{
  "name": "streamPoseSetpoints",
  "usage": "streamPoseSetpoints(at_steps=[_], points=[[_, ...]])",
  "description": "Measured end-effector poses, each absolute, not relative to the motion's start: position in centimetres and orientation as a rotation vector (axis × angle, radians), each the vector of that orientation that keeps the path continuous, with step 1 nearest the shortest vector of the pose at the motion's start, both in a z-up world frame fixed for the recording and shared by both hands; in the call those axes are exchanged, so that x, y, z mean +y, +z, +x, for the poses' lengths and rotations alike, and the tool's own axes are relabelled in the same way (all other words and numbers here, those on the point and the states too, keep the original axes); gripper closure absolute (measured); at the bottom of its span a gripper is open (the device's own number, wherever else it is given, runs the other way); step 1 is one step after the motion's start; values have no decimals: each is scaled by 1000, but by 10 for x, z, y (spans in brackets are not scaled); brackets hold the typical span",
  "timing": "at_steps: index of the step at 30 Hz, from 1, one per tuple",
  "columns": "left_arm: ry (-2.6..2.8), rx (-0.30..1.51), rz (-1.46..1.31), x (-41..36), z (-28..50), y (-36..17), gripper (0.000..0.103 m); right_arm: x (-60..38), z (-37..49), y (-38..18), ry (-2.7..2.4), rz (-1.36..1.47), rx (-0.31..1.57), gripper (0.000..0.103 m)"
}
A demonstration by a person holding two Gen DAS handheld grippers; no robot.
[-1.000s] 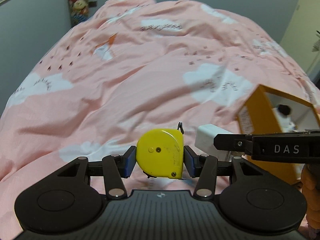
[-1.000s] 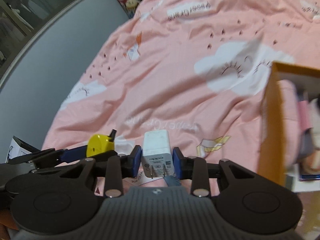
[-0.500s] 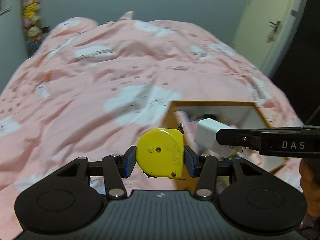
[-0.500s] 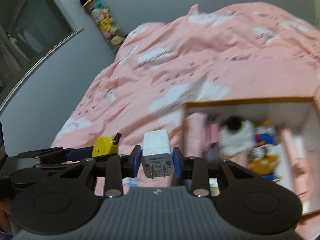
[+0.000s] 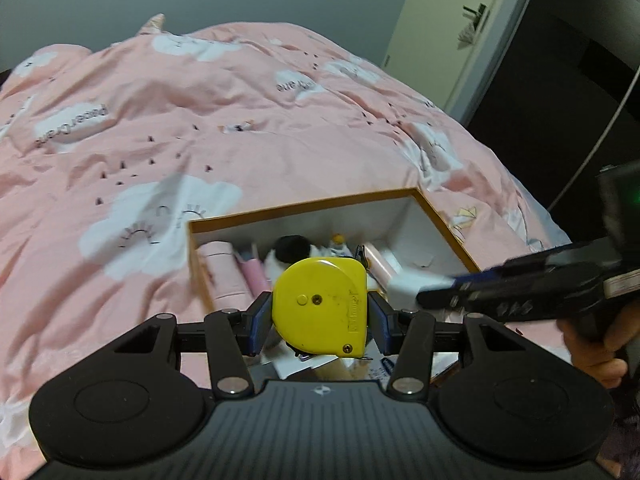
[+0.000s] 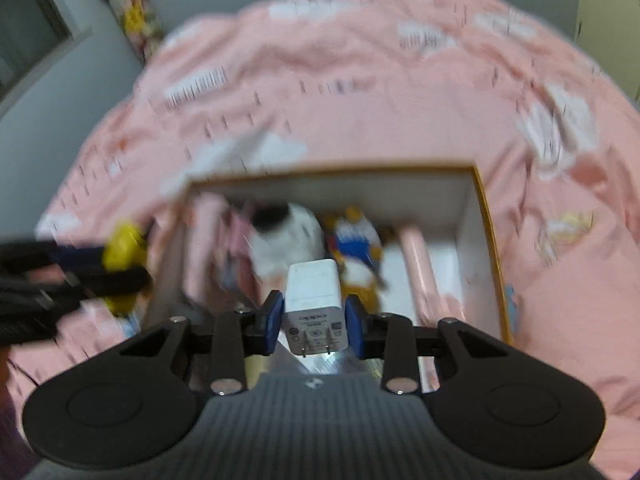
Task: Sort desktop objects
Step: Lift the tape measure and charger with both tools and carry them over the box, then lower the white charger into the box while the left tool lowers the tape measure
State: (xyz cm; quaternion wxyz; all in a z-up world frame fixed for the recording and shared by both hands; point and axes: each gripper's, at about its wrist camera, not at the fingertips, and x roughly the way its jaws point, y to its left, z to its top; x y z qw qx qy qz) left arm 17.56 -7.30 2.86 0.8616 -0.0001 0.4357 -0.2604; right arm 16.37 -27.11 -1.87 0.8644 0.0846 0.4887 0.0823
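The left tool (image 5: 320, 316), still clamping the yellow tape measure (image 5: 322, 310), and the right tool (image 6: 314, 316), still gripping the white charger (image 6: 314, 300), have moved over the open box (image 6: 486, 216) on the pink bed (image 5: 160, 120).

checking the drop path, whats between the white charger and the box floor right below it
In the right wrist view, the charger hangs over the box with a plush panda and a duck toy beneath, no bare floor.

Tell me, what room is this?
Probably a bedroom: a bed with a pink cloud-print duvet fills the view, a door stands behind it, and plush toys are stacked in the corner.
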Motion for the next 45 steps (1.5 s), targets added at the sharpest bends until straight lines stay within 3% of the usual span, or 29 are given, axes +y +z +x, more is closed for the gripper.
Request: streamPoseSetpoints(at_steps=[9,26,31,35,38,45], points=[[-559,959,34,-97,185,20,45,-290,199,-90,209,157,1299,68],[-591,1027,93,-131,198,5,45,-289,203,-125,339,272,1452,66],[-593,1042,101,-138,202,1,45,-301,205,-111,332,281,1383,65],[-603,1050,116,-148,206,-1,45,-304,214,-113,278,268,1337,85],[-620,1058,125,-155,206,-2,45,-302,213,-119,289,274,1340,91],[-646,1083,128,-170,208,-7,45,-311,208,-132,377,438,1366,92]])
